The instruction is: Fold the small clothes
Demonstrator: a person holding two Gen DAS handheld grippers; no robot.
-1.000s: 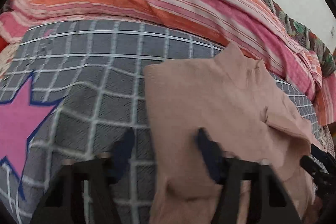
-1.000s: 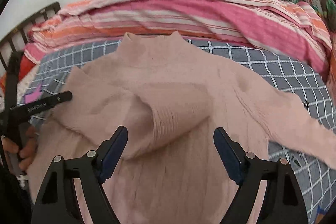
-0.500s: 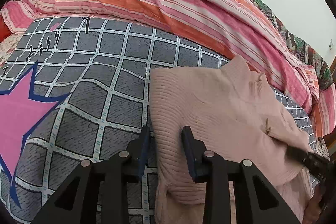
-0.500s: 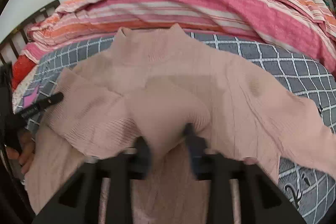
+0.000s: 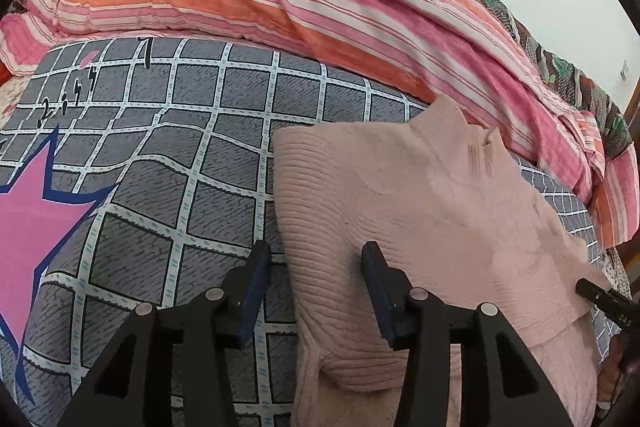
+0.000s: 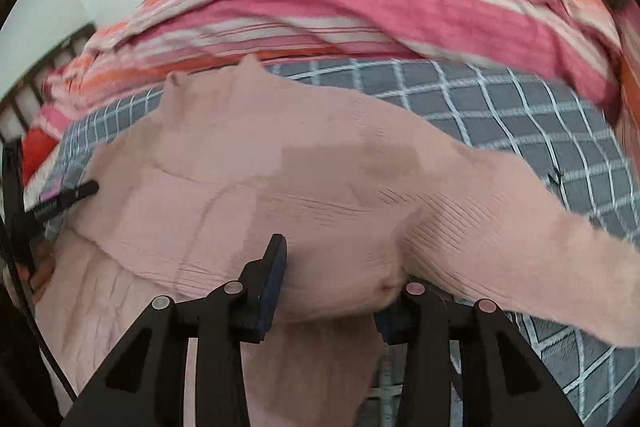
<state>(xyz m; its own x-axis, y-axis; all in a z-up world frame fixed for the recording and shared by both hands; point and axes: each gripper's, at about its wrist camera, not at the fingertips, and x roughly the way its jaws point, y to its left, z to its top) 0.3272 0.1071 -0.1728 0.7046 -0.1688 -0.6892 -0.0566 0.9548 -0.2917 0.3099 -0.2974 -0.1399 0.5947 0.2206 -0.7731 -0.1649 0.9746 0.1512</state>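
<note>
A pale pink knit sweater lies on the grey checked bedspread, collar toward the striped quilt, its left sleeve folded across the body. My left gripper is open, its jaws straddling the sweater's folded left edge without holding it. In the right wrist view the sweater fills the middle, its right sleeve trailing out to the right. My right gripper has its jaws apart around a bunched fold of the sweater; the right finger is hidden under the cloth. The other gripper shows at the left edge.
A pink and orange striped quilt is heaped along the far side of the bed. A pink star print marks the bedspread at the left. A dark bed frame stands at the far left.
My left gripper has opened wider at the sweater's left edge. My right gripper, closed on the fold half a second ago, has its jaws apart again, and the view has swung left.
</note>
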